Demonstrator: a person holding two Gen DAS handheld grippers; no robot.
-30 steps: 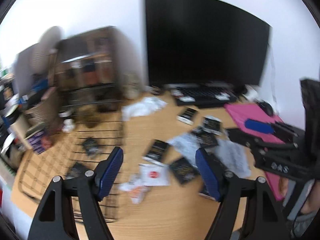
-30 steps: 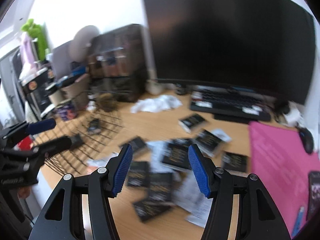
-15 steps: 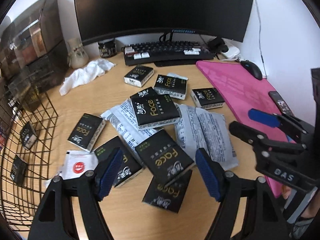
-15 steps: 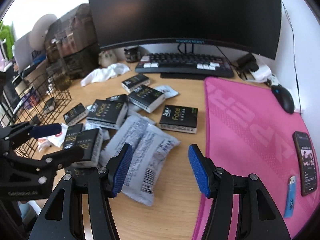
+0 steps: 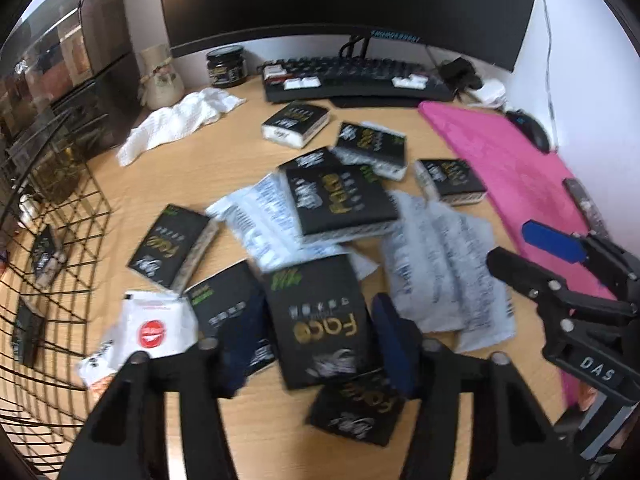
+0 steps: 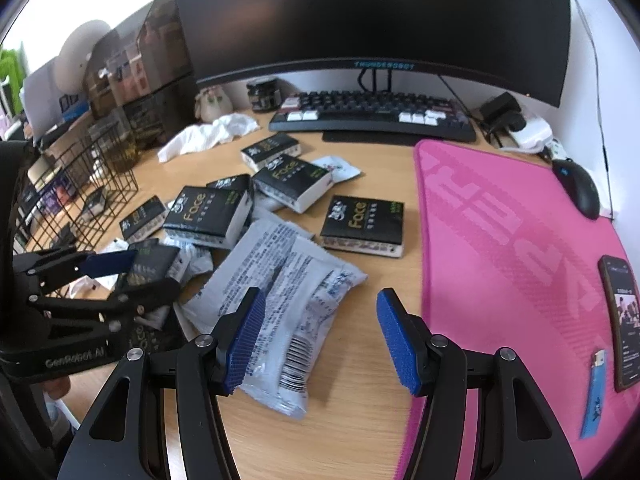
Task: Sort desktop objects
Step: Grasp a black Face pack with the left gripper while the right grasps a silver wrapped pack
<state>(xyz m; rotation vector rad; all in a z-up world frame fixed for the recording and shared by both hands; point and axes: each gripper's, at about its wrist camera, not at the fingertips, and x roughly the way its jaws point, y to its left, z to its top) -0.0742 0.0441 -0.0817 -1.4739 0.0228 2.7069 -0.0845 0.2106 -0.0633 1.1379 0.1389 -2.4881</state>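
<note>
The left tongs [image 5: 318,342] are closing around a black Face tissue pack [image 5: 320,316] that lies between their blue pads, though the blur hides whether the pads press it yet. That pack overlaps other black packs [image 5: 172,244] on the wooden bench [image 5: 192,176], with a white sachet [image 5: 154,330] just to its left. The right tongs [image 6: 320,336] stand part open and empty, over the edge of grey foil pouches [image 6: 280,280]. Beyond lie more packs [image 6: 362,226], a crumpled white cloth [image 6: 208,136], a keyboard [image 6: 372,116] and a monitor [image 6: 360,12]. A pink mat [image 6: 500,240] carries a mouse [image 6: 580,188], phone [image 6: 622,316] and blue lighter [image 6: 596,396]. The wire basket [image 5: 60,280] at the left holds a few small dark packets [image 5: 44,256].
</note>
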